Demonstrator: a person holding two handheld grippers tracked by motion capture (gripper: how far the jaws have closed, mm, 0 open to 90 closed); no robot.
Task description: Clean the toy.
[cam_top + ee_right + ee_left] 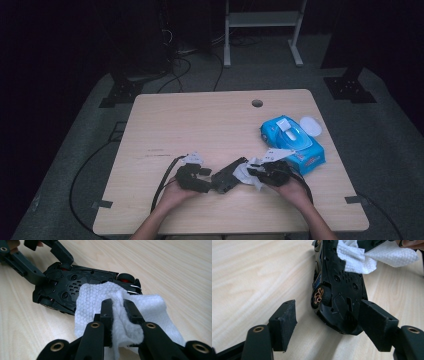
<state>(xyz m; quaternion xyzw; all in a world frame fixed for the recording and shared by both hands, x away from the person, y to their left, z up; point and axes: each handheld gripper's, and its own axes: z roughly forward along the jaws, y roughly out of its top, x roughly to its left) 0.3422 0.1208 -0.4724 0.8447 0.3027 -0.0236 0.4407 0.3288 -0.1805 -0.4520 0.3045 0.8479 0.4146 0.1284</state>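
A black toy car lies turned over on the wooden table, its ribbed underside facing up and a gold-spoked wheel showing. My left gripper stands open around one end of the car: the right pad rests against the car, the left pad is apart from it. My right gripper is shut on a folded white wipe, which lies on the car's underside. From above, the left gripper and the right gripper face each other across the car.
A blue pack of wipes with its white lid flipped open lies right of my hands, near the table's right edge. A round cable hole is at the table's far side. Cables trail off the left front edge.
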